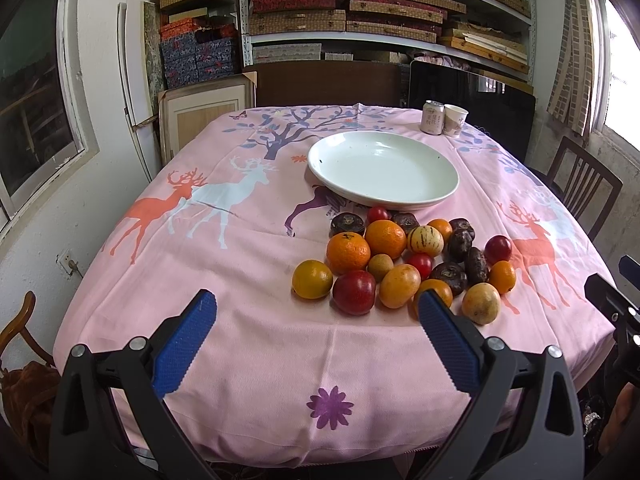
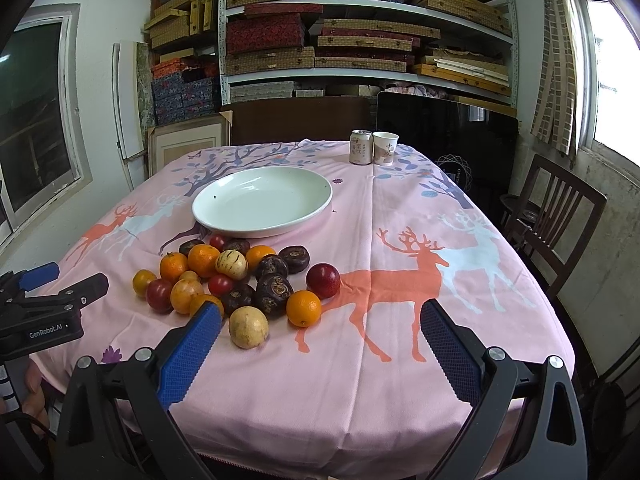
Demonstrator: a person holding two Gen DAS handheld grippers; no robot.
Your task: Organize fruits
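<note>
A heap of fruit (image 1: 404,260) lies on the pink deer tablecloth: oranges, red plums, yellow fruits, a striped pale melon and dark brown water chestnuts. It also shows in the right wrist view (image 2: 240,284). A white empty plate (image 1: 383,168) stands just behind the heap, and also shows in the right wrist view (image 2: 262,202). My left gripper (image 1: 316,306) is open and empty, above the table's near edge in front of the fruit. My right gripper (image 2: 322,320) is open and empty, to the right of the heap, its left finger near a yellow fruit (image 2: 248,327).
A drink can (image 2: 361,147) and a paper cup (image 2: 385,148) stand at the table's far edge. A dark screen (image 2: 448,136) and shelves of boxes are behind. A wooden chair (image 2: 552,224) is at the right. The left gripper also shows in the right wrist view (image 2: 40,300).
</note>
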